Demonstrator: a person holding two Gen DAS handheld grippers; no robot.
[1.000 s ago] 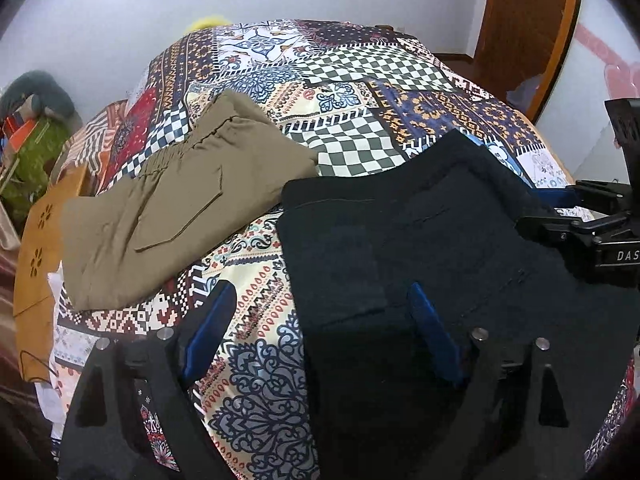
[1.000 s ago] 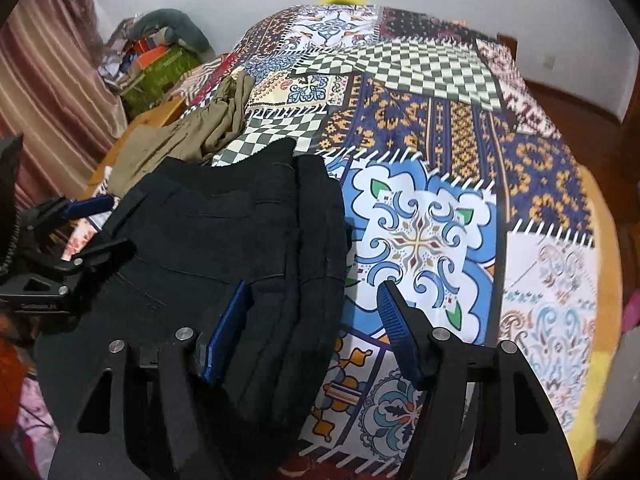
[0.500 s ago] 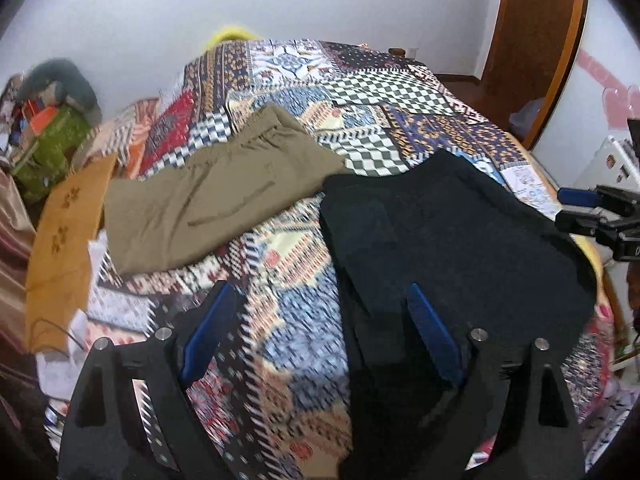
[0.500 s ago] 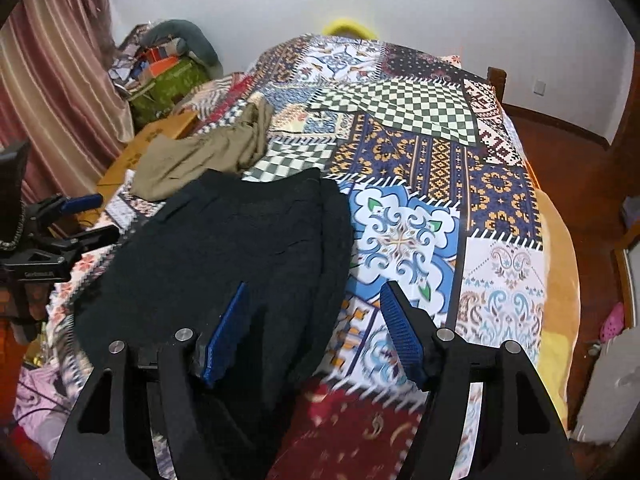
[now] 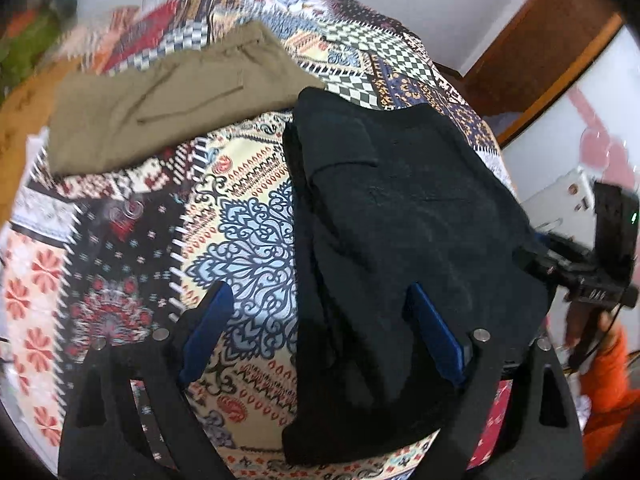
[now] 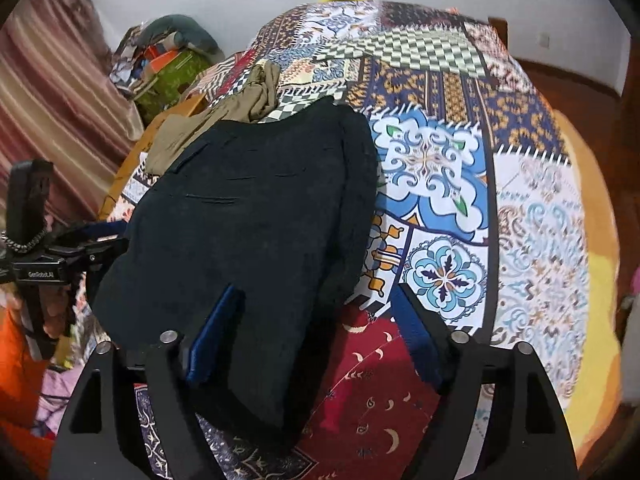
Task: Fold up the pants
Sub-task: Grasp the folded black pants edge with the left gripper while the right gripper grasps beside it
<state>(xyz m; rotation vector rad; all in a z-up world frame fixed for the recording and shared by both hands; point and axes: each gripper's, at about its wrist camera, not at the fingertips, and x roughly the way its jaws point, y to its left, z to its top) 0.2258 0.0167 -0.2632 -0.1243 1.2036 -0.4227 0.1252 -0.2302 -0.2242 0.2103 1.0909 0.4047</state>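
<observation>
Folded black pants [image 5: 400, 220] lie flat near the front edge of a patchwork bedspread [image 5: 248, 224]. My left gripper [image 5: 320, 320] hovers open over their left edge, one blue pad over the bedspread and the other over the black cloth. From the other side my right gripper [image 6: 316, 320] hangs above the black pants [image 6: 248, 220] with its jaws opening; its pads do not press the cloth. Each gripper also shows in the other's view: right gripper [image 5: 532, 252], left gripper [image 6: 100, 240]. Folded khaki pants [image 5: 168, 100] lie further back on the left.
A pile of bags and clothes [image 6: 168, 64] sits by a striped curtain [image 6: 52, 92] left of the bed. A brown wooden door [image 5: 532, 44] stands at the back right. An orange sleeve [image 5: 604, 392] shows below the right gripper. The bedspread [image 6: 460, 184] stretches far back.
Both grippers have drawn back from the black pants, which stay folded on the bed. The right jaws stand wider. The left view has rolled and is blurred at the top.
</observation>
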